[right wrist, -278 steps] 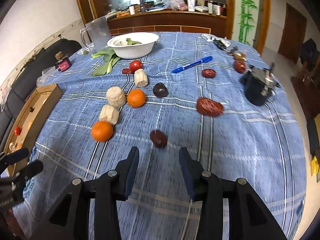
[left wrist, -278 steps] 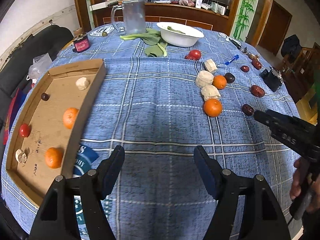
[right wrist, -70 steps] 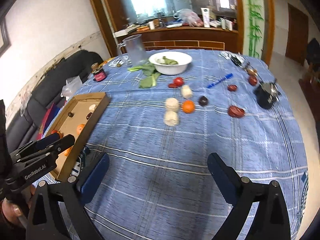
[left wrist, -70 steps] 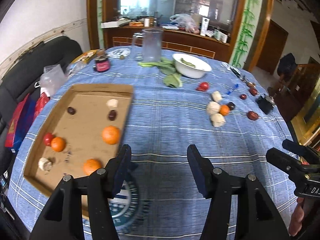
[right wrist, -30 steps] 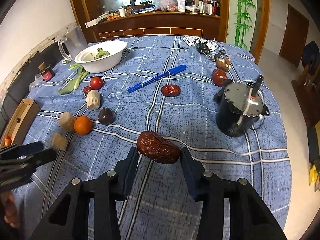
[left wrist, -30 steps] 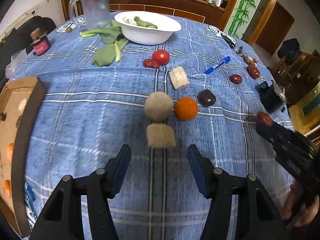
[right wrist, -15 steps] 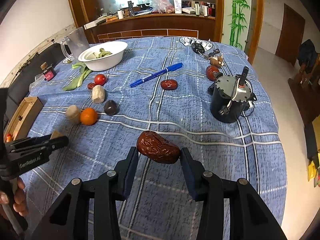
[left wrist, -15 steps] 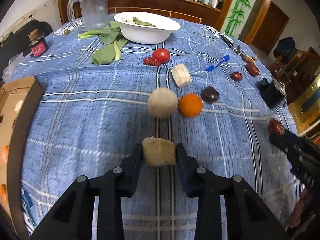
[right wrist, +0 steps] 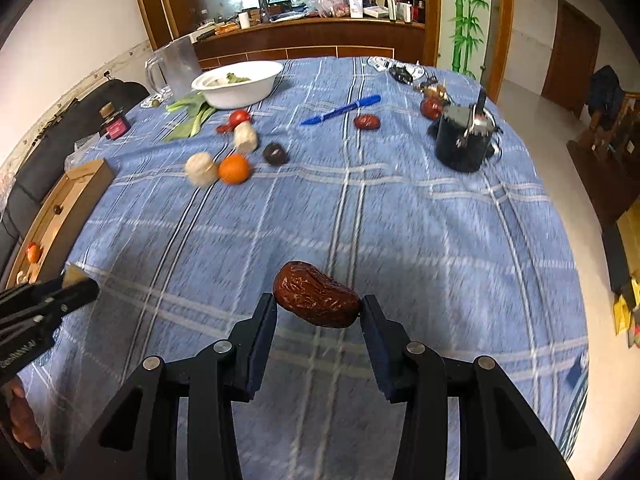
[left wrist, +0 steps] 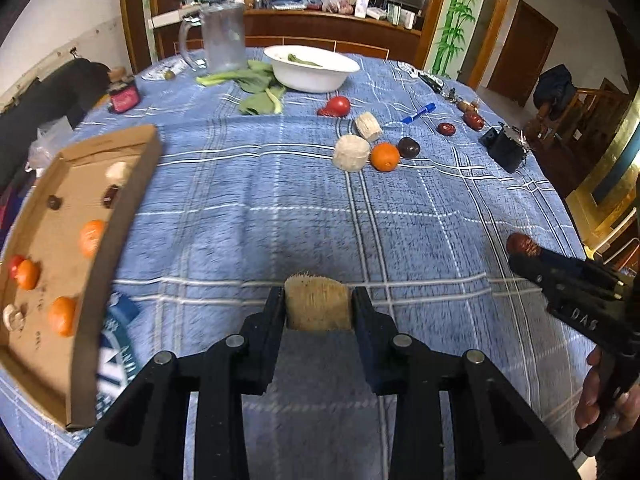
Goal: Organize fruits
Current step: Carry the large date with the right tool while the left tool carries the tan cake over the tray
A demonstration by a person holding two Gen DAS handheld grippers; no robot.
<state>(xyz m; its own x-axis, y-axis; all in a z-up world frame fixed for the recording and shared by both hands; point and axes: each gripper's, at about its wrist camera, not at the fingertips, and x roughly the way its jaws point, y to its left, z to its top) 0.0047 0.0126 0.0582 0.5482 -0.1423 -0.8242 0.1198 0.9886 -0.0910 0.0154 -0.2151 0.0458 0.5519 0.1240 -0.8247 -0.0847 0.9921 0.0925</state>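
Note:
My left gripper (left wrist: 318,312) is shut on a beige fibrous chunk (left wrist: 318,300) and holds it above the blue checked cloth. My right gripper (right wrist: 318,312) is shut on a wrinkled red date (right wrist: 316,295), also lifted; it shows at the right of the left wrist view (left wrist: 520,245). A cardboard tray (left wrist: 116,240) at the left holds oranges (left wrist: 91,237), a small tomato, dates and pale chunks. On the cloth lie an orange (left wrist: 385,156), a beige chunk (left wrist: 351,153), another chunk (left wrist: 368,127), a dark plum (left wrist: 409,147), a tomato (left wrist: 339,105) and dates (left wrist: 446,129).
A white bowl (left wrist: 312,68) with greens, a glass jug (left wrist: 222,38), leafy greens (left wrist: 256,92) and a red jar (left wrist: 125,96) stand at the back. A blue pen (left wrist: 418,113) and a black device (left wrist: 505,148) lie at the right. A dark sofa is left of the table.
Both grippers have lifted and pulled back from the fruit cluster with their loads. The left view has swung left, bringing the cardboard tray back into sight.

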